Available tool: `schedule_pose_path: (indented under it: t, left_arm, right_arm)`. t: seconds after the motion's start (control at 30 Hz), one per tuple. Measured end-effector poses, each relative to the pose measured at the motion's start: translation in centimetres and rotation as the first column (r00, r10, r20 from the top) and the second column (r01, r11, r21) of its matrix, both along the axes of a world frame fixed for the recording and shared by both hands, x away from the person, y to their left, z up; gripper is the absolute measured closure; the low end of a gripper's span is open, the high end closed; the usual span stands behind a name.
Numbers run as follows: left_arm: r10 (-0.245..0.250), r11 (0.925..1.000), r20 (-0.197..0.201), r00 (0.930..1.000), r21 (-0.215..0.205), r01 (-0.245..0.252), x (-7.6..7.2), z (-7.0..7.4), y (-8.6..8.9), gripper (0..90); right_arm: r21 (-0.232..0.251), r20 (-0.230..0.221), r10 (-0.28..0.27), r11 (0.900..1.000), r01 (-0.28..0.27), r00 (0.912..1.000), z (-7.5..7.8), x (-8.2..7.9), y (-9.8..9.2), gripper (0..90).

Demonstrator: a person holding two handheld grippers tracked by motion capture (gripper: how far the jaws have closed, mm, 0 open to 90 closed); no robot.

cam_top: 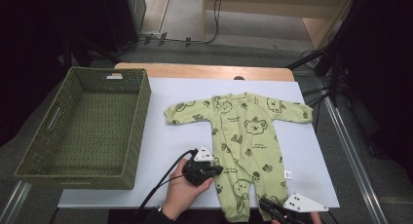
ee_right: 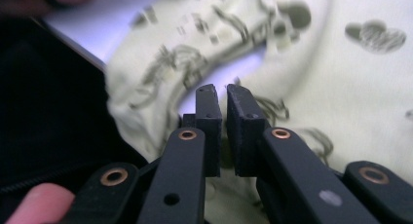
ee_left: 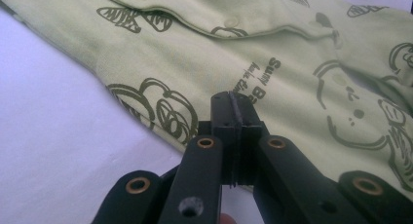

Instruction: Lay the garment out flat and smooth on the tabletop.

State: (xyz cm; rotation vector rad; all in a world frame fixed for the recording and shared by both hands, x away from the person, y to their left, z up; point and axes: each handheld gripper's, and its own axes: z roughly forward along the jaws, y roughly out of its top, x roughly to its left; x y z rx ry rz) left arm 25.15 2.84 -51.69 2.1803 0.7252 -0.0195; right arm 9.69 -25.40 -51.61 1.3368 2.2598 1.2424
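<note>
So far the light green baby romper [cam_top: 242,136] is lying spread flat, front up, on the white worktop [cam_top: 170,151], just to the right of the woven basket [cam_top: 83,131], which is sitting empty. Both sleeves are stretched out and the legs are pointing toward the person, so no fold appears to be made yet; judging by that, the work is only starting, and the folding and any move into the basket are left to do.

The left gripper [cam_top: 203,169] is resting at the romper's edge nearest the basket, about level with the thigh, and its jaws are clenched together with no cloth visibly between them. The right gripper [cam_top: 272,212] is working at the leg cuff on the side away from the basket; its jaws are standing a narrow slit apart, and whether they are pinching any fabric I cannot tell.
</note>
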Motion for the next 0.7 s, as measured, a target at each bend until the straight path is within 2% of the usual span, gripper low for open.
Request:
schedule_pose_path:
  t: [0.17, 0.23, 0.47, 0.57, 0.63, 0.7]
  left_arm:
    - [0.000, 1.0000, -0.001, 1.0000, -0.002, 0.000, 0.0, 0.0, 0.0, 89.5]
    - [-0.001, 1.0000, -0.001, 1.0000, -0.002, 0.001, 0.0, 0.0, 0.0, 89.5]
    - [-0.001, 1.0000, -0.001, 1.0000, -0.002, 0.001, 0.0, 0.0, 0.0, 89.5]
    - [-0.001, 1.0000, 0.003, 1.0000, -0.002, 0.001, 0.0, 0.0, 0.0, 89.5]
    - [-0.003, 1.0000, 0.007, 1.0000, -0.002, 0.003, 0.0, 0.0, -0.1, 89.5]
    - [-0.002, 1.0000, 0.006, 1.0000, -0.003, 0.002, 0.0, 0.0, -0.1, 89.5]
  right_arm:
    - [0.019, 0.085, -0.056, 0.998, 0.055, 0.9948, 1.5, 0.2, -0.7, 55.5]
    - [0.028, 0.095, -0.079, 0.997, 0.076, 0.9923, 2.0, 0.7, -1.1, 44.7]
    - [0.057, 0.157, -0.154, 0.988, 0.147, 0.9754, 4.3, 2.0, -2.3, 19.8]
    - [0.065, 0.182, -0.177, 0.984, 0.168, 0.9672, 5.4, 2.8, -2.9, 12.1]
    - [0.063, 0.206, -0.194, 0.981, 0.185, 0.9592, 6.0, 3.4, -3.4, 11.9]
    - [0.066, 0.209, -0.224, 0.974, 0.215, 0.9519, 6.5, 4.1, -3.7, 11.9]
